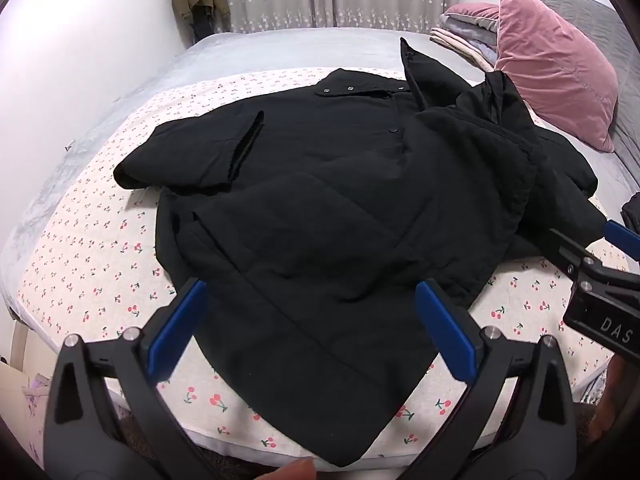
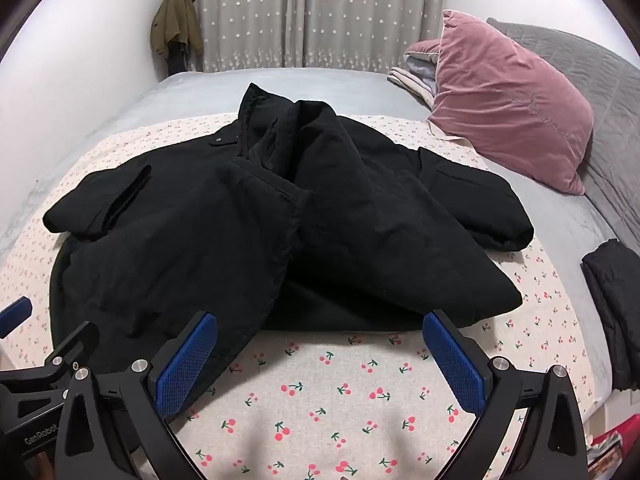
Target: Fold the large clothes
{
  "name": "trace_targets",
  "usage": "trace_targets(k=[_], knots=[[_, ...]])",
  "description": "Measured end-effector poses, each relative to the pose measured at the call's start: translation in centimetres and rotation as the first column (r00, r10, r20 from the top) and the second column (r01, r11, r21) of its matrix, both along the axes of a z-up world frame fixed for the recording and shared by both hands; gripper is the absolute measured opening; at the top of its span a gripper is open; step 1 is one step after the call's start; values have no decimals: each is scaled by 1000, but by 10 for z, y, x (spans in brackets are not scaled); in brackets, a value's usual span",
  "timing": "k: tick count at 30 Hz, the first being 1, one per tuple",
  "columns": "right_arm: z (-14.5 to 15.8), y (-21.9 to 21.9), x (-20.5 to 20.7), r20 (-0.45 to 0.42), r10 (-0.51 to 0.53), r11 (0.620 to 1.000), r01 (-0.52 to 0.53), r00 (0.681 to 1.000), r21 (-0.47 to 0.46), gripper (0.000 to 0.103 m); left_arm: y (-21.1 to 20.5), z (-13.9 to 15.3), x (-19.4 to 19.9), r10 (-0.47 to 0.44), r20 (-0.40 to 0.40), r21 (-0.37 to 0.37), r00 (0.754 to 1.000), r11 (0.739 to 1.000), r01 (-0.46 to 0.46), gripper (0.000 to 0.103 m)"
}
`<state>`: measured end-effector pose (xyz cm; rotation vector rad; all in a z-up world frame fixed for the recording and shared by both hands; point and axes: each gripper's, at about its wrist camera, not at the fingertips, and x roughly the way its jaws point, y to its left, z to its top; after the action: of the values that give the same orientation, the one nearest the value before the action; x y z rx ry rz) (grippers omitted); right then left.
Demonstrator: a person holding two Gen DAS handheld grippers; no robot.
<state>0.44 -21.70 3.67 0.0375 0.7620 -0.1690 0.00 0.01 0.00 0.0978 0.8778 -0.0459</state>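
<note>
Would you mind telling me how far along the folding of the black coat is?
Early. Done: the black coat lies on the cherry-print sheet, one sleeve across its front; a folded dark garment sits aside. In hand: nothing; left gripper and right gripper hover, jaws open. Left: the rumpled right side and all body folds.

Quick count of what's on the bed: one big black coat [image 2: 280, 216], spread out and rumpled on one cherry-print sheet [image 2: 340, 400]. One pink velvet pillow [image 2: 508, 100] up by the headboard side, and just one stack of folded bedding [image 2: 416, 76] tucked behind it; can't tell how many pieces are in that stack. One smaller folded dark garment [image 2: 612, 304] sits off at the right edge. On the far wall, one olive jacket [image 2: 176, 24] hanging, and the star-pattern curtain [image 2: 312, 12] looks like two panels. Two grippers total: left gripper [image 1: 314, 320] and right gripper [image 2: 320, 356], each with two blue pads spread wide apart, so four pads.
</note>
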Motion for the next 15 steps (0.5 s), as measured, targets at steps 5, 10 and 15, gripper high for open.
trace_targets(k=[5,10,15], knots=[[-1,0,0,1,2,1000,-2,1000,-1,103,1,0,0,0,-2,0,1000,1000,0,103],[-1,0,0,1,3,1000,-3,1000,-1,103,0,0,-2,1,-4,3,1000,1000,-1,103],[-1,1,0,-1,3,1000,-3,1000,1,103,8,1,1,0,-2,0,1000,1000,0,103]])
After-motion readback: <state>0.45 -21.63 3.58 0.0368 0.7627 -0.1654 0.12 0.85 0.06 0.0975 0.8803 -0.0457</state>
